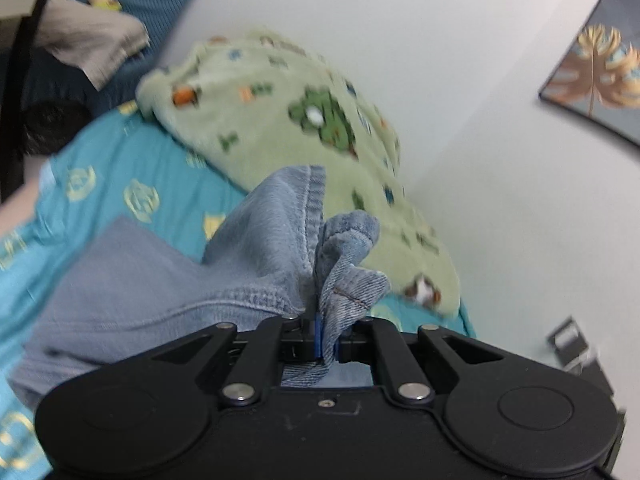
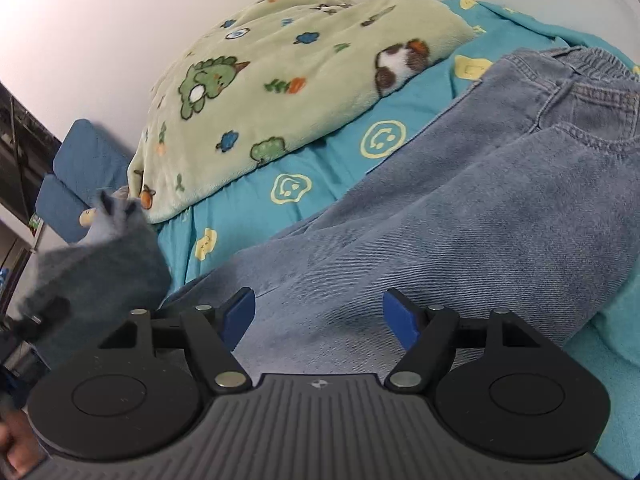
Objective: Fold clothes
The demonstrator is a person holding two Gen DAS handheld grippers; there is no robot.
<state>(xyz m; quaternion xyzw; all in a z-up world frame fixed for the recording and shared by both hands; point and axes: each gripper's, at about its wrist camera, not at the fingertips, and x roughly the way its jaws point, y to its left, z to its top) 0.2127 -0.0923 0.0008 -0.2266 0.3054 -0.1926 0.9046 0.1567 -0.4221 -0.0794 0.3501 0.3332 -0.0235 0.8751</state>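
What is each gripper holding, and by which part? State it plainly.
The left gripper is shut on the jeans, pinching a bunched fold of denim at a stitched hem edge. The right gripper is open over the jeans, holding nothing.

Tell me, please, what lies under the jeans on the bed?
Under the jeans is a teal bed sheet printed with yellow smiley faces. What the denim covers cannot be seen. The left tool grips one bunched hem.

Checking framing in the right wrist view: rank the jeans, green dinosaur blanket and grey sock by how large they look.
1. jeans, though nearest the camera.
2. green dinosaur blanket.
3. grey sock.
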